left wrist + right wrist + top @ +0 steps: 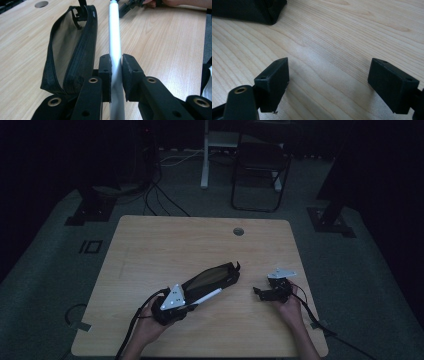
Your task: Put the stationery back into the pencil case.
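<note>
A white pen (114,42) runs straight out between the pads of my left gripper (116,72), which is shut on it. In the high view the left gripper (186,307) sits at the near left of the table and the pen (207,296) points toward the right. Beside the pen lies a black zip pencil case (75,52), unzipped and gaping; from above the pencil case (212,277) lies diagonally across the table's middle. My right gripper (329,82) stands open just above bare wood, and in the high view the right gripper (261,292) rests at the near right.
The wooden table (165,245) has a round cable hole (238,231) near its far edge. A corner of the black case (249,10) lies beyond the right gripper's jaws. A chair (260,165) and dark stands are on the floor behind the table.
</note>
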`<action>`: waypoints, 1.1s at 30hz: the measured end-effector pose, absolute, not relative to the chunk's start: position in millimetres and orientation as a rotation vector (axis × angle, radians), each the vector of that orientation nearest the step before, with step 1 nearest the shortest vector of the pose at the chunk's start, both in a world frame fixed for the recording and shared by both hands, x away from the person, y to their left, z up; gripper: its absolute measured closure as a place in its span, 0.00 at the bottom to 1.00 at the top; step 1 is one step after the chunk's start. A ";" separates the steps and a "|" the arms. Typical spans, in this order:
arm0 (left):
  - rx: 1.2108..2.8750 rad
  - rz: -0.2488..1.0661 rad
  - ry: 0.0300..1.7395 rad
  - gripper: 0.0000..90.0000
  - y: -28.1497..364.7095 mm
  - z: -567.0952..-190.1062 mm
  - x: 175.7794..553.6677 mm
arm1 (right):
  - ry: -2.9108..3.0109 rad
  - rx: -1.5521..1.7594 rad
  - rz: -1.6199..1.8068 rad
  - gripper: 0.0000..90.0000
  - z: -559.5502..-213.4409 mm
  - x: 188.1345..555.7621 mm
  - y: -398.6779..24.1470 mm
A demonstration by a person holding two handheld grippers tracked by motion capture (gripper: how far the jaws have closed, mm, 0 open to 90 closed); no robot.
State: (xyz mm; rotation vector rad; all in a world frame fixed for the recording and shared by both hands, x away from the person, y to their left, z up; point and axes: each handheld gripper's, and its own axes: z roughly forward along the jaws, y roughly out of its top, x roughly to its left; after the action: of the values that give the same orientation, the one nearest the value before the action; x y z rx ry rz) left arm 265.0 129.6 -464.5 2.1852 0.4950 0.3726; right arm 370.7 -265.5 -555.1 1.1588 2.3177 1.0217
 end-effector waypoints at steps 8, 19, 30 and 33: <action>2.208 0.393 0.472 0.88 128.0 -455.5 265.2 | 2.317 1.159 1.022 0.19 -555.1 370.7 -265.5; 2.234 0.416 0.448 0.88 127.1 -444.7 267.1 | 2.318 1.159 1.022 0.19 -555.1 370.7 -265.5; 2.255 0.431 0.425 0.88 126.9 -433.8 269.7 | 2.318 1.158 1.022 0.19 -555.1 370.7 -265.5; 2.259 0.435 0.420 0.87 126.6 -431.4 271.0 | 2.318 1.158 1.022 0.19 -555.2 370.7 -265.5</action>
State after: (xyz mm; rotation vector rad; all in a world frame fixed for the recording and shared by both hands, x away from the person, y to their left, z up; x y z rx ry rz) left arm 271.0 126.6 -431.4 2.2586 0.4195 0.4350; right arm 370.7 -265.5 -555.2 1.1583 2.3176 1.0218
